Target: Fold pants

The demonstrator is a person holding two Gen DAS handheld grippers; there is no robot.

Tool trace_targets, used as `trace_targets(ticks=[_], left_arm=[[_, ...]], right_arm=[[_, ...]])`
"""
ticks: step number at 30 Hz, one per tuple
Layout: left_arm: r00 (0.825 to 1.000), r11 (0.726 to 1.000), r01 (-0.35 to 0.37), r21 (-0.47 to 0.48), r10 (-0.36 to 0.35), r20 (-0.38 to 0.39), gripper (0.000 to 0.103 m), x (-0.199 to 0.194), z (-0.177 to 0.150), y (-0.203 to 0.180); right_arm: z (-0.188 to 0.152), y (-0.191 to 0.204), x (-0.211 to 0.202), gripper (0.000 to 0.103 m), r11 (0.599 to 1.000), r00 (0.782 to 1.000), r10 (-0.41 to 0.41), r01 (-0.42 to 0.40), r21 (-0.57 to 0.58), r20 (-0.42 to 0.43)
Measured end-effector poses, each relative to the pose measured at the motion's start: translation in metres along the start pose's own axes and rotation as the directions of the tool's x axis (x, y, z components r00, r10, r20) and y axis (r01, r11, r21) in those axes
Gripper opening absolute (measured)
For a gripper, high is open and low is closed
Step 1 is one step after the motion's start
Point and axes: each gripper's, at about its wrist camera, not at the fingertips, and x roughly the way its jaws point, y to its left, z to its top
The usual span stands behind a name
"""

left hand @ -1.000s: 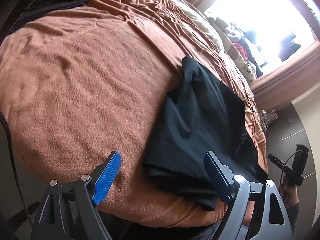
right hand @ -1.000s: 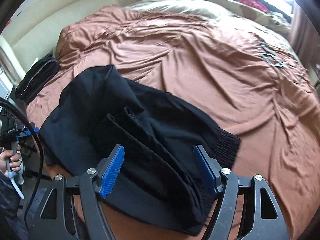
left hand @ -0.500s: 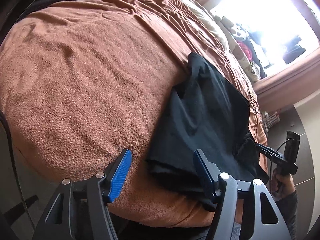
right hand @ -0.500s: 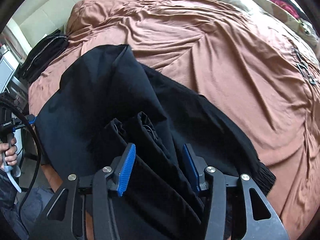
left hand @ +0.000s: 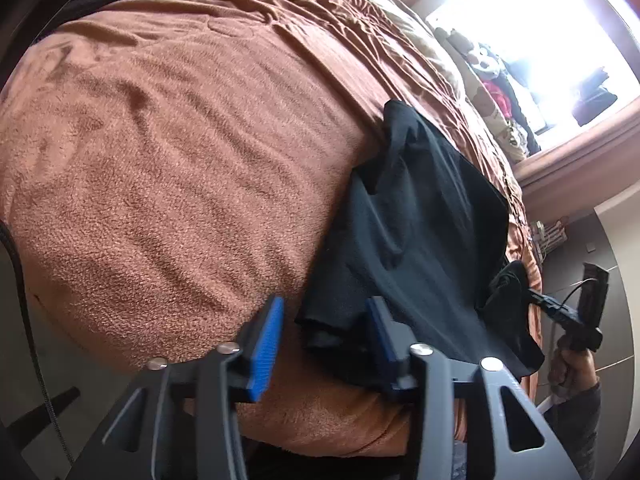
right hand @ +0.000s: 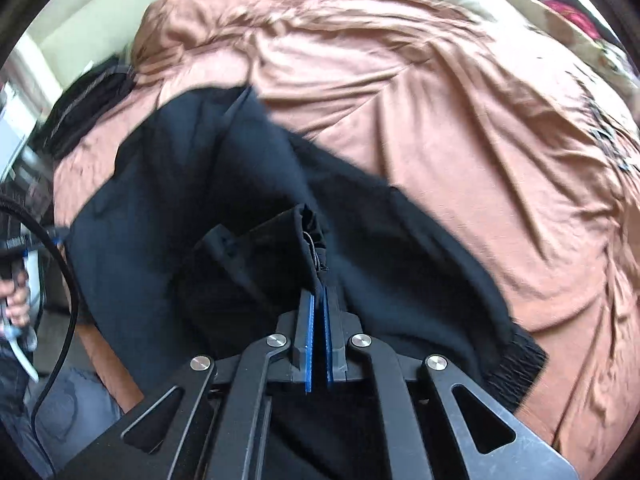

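A: The black cloth pants (left hand: 404, 240) look matt and soft, with a ribbed knitted band (right hand: 516, 364) at one end.

B: Yes. And the rust-brown fleece blanket (left hand: 160, 168) is fuzzy and rough near the edge; further away, it looks smoother, with a light sheen.

A: The left gripper (left hand: 324, 344) has ribbed blue pads (left hand: 266, 350) on matt black plastic, with shiny metal rivets (left hand: 228, 347).

B: The right gripper (right hand: 318, 300) has the same finish.

Black gripper (right hand: 318, 300) frames, blue pads, silver screws.

Right gripper (right hand: 318, 300) clamped (left gripper (left hand: 324, 320) closing)
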Motion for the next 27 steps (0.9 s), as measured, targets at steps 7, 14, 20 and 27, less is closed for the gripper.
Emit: trace_targets(ticks=[7,14,20,27], left_arm=[[1.000,1.000,-0.009,-0.009,0.009,-0.001,0.033,0.001,0.000,0.004],[1.000,1.000,-0.013,-0.013,0.013,-0.001,0.033,0.000,-0.001,0.004],[1.000,1.000,-0.018,-0.012,0.018,0.000,0.033,-0.001,-0.001,0.003],[1.000,1.000,-0.027,-0.013,0.027,0.004,0.033,-0.005,-0.004,0.002]], right_arm=[[-0.012,-0.040,-0.037,0.000,0.984,0.994,-0.091,0.080,0.162,0.061],[-0.035,-0.075,-0.053,0.000,0.926,0.979,-0.198,0.171,0.338,0.048],[-0.040,-0.074,-0.053,0.009,0.894,0.974,-0.225,0.208,0.398,-0.004],[-0.033,-0.048,-0.077,0.083,0.924,0.956,-0.274,0.232,0.305,0.102]])
